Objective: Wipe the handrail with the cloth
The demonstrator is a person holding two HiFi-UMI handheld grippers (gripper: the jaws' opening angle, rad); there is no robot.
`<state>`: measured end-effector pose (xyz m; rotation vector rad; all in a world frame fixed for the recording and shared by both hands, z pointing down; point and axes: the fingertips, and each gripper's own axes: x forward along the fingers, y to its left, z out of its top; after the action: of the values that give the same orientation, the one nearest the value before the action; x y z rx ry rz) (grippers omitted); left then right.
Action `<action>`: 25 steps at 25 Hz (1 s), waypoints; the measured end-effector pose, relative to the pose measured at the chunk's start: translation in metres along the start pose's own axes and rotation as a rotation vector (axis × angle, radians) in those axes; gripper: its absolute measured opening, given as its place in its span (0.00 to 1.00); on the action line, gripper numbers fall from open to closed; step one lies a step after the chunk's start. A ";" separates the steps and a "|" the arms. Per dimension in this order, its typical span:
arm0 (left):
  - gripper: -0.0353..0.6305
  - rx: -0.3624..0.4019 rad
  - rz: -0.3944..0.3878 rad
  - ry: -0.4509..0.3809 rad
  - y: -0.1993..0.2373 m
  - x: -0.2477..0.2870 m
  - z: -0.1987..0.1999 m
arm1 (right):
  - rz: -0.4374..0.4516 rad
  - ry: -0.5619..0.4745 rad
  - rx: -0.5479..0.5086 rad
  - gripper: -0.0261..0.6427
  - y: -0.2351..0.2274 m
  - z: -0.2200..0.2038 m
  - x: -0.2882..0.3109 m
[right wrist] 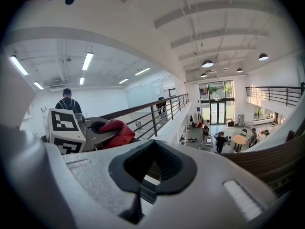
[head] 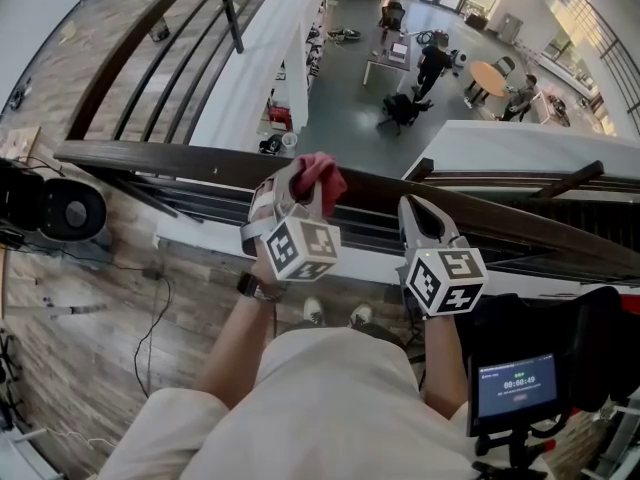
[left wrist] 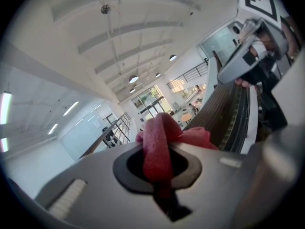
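My left gripper (head: pixel 300 190) is clenched on the red cloth (head: pixel 320 175), which is bunched over the dark handrail (head: pixel 150 156) at its twelve o'clock; I cannot tell whether it touches. My right gripper (head: pixel 422 216), at three o'clock, is closed on nothing. I judge most of the wiping remains. The screen (head: pixel 517 383) at five o'clock shows digits too small to read.

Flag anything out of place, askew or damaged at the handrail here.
Nothing stands out. The left tongs grip the bunched red cloth at the dark handrail, which looks intact. The right tongs are shut and empty beside it. Loose cables lie on the floor to the left, away from the rail.
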<state>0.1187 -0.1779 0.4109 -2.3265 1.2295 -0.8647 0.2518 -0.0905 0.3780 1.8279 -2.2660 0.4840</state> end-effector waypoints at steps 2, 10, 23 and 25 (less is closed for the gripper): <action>0.09 -0.006 0.002 0.001 0.004 -0.002 -0.004 | -0.001 -0.001 -0.004 0.04 0.004 0.000 0.000; 0.09 -0.022 0.006 0.003 0.008 0.001 -0.009 | 0.000 -0.005 -0.015 0.04 0.005 0.001 0.000; 0.09 -0.105 0.004 -0.026 0.013 -0.002 -0.003 | -0.041 -0.011 -0.024 0.04 -0.003 0.004 -0.001; 0.09 -0.109 0.011 -0.022 0.013 -0.002 -0.002 | -0.045 -0.018 -0.017 0.04 -0.008 0.004 -0.003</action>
<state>0.1085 -0.1836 0.4044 -2.4045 1.3092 -0.7847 0.2600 -0.0906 0.3744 1.8783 -2.2276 0.4421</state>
